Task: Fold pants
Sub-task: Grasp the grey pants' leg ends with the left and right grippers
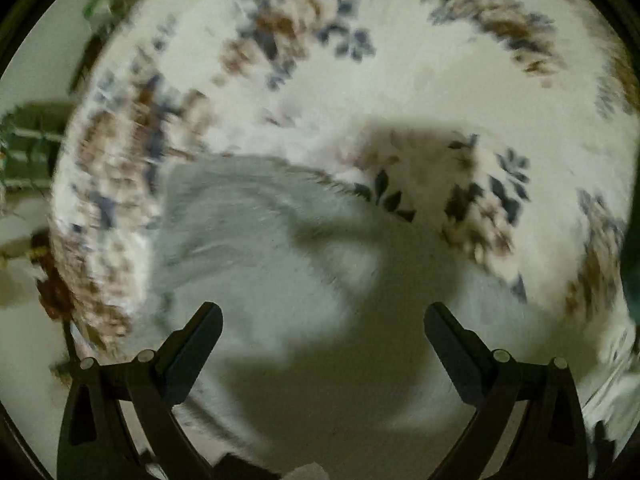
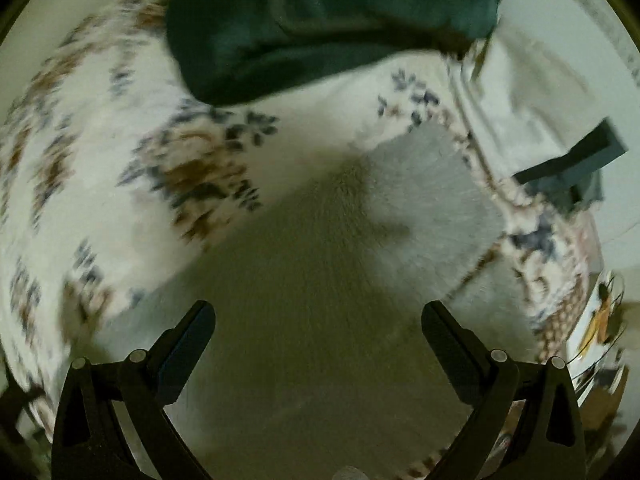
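Light grey pants [image 1: 256, 256] lie flat on a white bedspread with blue and brown flowers [image 1: 420, 80]. In the left wrist view my left gripper [image 1: 323, 316] is open and empty above the grey cloth, with its shadow on it. In the right wrist view my right gripper [image 2: 318, 314] is open and empty above the same grey pants [image 2: 432, 196], whose straight edge ends near the bed's right side. Both views are blurred.
A dark green cloth [image 2: 320, 20] lies on the flowered bedspread [image 2: 100, 140] beyond the pants. A dark grey object [image 2: 576, 164] sits on a white sheet at the right. Shelving and a plant [image 1: 28, 144] show past the bed's left edge.
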Tool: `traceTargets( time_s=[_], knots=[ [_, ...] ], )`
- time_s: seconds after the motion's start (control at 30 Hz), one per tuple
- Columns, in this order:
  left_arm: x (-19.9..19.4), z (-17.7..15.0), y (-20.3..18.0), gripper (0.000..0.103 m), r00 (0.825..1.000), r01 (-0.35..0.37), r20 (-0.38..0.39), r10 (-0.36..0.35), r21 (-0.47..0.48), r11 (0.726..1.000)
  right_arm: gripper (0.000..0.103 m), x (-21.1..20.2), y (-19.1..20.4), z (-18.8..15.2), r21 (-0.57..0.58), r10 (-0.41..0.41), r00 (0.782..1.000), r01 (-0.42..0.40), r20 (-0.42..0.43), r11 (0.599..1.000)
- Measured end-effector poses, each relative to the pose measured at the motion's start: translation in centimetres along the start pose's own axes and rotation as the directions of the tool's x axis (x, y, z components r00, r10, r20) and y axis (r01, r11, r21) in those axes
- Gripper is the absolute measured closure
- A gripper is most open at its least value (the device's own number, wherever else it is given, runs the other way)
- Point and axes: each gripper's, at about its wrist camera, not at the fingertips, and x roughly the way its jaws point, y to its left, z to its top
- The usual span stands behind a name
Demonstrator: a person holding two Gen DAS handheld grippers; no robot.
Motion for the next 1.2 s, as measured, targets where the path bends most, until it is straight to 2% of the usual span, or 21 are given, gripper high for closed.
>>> traceTargets(
  time_s=[0.1, 0.13, 0.17, 0.2, 0.27, 0.3, 0.33, 0.37, 0.4, 0.43, 0.47, 0.5, 0.63, 0.77, 0.87, 0.93, 1.0, 1.03, 1.17, 1.2],
  knots=[
    [5.2, 3.1, -1.3, 0.001, 0.995, 0.032, -0.095, -0.039, -0.073, 0.997, 0.0, 6.6, -0.6, 3.2, 0.082, -0.007, 0.998, 0.012, -0.066, 0.997],
    [6.4, 3.6, -1.5, 0.004, 0.992, 0.045, -0.115, -0.056, -0.093, 0.995, 0.0, 8.1, -1.0, 3.6, 0.107, -0.001, 0.997, 0.01, -0.083, 0.994],
    [7.8, 4.1, -1.4, 0.015, 0.987, 0.053, -0.141, -0.071, -0.127, 0.99, 0.0, 9.5, -1.5, 4.0, 0.133, 0.013, 0.995, 0.001, -0.098, 0.991],
    [8.7, 4.3, -1.3, 0.02, 0.984, 0.063, -0.155, -0.086, -0.151, 0.987, 0.0, 11.8, -1.8, 4.9, 0.182, 0.05, 0.992, -0.028, -0.116, 0.983],
    [9.9, 4.3, -0.8, 0.05, 0.978, 0.097, -0.162, -0.132, -0.207, 0.974, 0.0, 14.5, -2.5, 5.9, 0.258, 0.089, 0.986, -0.05, -0.14, 0.965],
    [10.0, 4.1, -0.5, 0.057, 0.979, 0.106, -0.149, -0.141, -0.22, 0.97, 0.001, 15.7, -2.8, 6.3, 0.294, 0.113, 0.983, -0.067, -0.143, 0.953],
    [9.8, 3.9, -0.3, 0.07, 0.981, 0.11, -0.13, -0.143, -0.23, 0.967, 0.011, 17.2, -3.1, 6.7, 0.322, 0.14, 0.979, -0.086, -0.15, 0.943],
    [9.2, 3.5, 0.0, 0.085, 0.983, 0.128, -0.097, -0.154, -0.236, 0.963, 0.028, 18.1, -3.2, 7.0, 0.33, 0.142, 0.978, -0.085, -0.152, 0.94],
    [8.4, 3.0, 0.2, 0.091, 0.985, 0.142, -0.062, -0.161, -0.233, 0.962, 0.038, 18.6, -3.4, 7.0, 0.33, 0.13, 0.98, -0.074, -0.151, 0.941],
    [7.7, 2.5, 0.4, 0.095, 0.986, 0.152, -0.033, -0.163, -0.223, 0.963, 0.059, 18.8, -3.7, 7.0, 0.332, 0.121, 0.984, -0.072, -0.131, 0.941],
    [6.5, 1.6, 0.8, 0.097, 0.984, 0.176, 0.004, -0.179, -0.21, 0.962, 0.087, 18.7, -4.1, 6.8, 0.333, 0.121, 0.986, -0.077, -0.114, 0.94],
    [5.5, 0.7, 1.3, 0.097, 0.981, 0.192, 0.029, -0.19, -0.201, 0.961, 0.093, 18.3, -4.7, 6.5, 0.333, 0.129, 0.988, -0.092, -0.091, 0.939],
    [0.0, -3.8, 3.0, 0.099, 0.962, 0.251, 0.145, -0.23, -0.147, 0.957, 0.094, 14.8, -6.6, 4.4, 0.291, 0.232, 0.973, -0.224, 0.01, 0.93],
    [-6.2, -10.3, 6.7, 0.099, 0.919, 0.324, 0.267, -0.289, -0.098, 0.941, 0.095, 9.1, -10.1, 0.3, 0.24, 0.324, 0.94, -0.341, 0.106, 0.909],
    [-8.2, -14.8, 9.6, 0.099, 0.882, 0.363, 0.343, -0.324, -0.054, 0.93, 0.095, 5.3, -14.1, -3.5, 0.24, 0.379, 0.916, -0.401, 0.135, 0.884],
    [-8.0, -18.1, 11.0, 0.099, 0.874, 0.364, 0.359, -0.327, -0.038, 0.931, 0.095, 3.7, -18.1, -7.3, 0.238, 0.389, 0.912, -0.409, 0.129, 0.881],
    [-6.4, -22.4, 12.4, 0.099, 0.884, 0.351, 0.347, -0.314, -0.047, 0.935, 0.095, 3.6, -21.1, -11.3, 0.236, 0.381, 0.92, -0.393, 0.095, 0.889],
    [-5.3, -24.8, 13.6, 0.099, 0.895, 0.338, 0.328, -0.301, -0.061, 0.939, 0.095, 3.6, -22.3, -12.8, 0.236, 0.377, 0.923, -0.385, 0.081, 0.892],
    [1.6, -30.1, 16.0, 0.099, 0.943, 0.281, 0.217, -0.251, -0.118, 0.953, 0.095, 6.5, -27.0, -19.7, 0.235, 0.323, 0.946, -0.309, -0.023, 0.922],
    [3.2, -31.0, 16.3, 0.099, 0.95, 0.273, 0.191, -0.246, -0.129, 0.953, 0.095, 7.9, -27.9, -21.2, 0.229, 0.294, 0.954, -0.274, -0.054, 0.934]
  ],
)
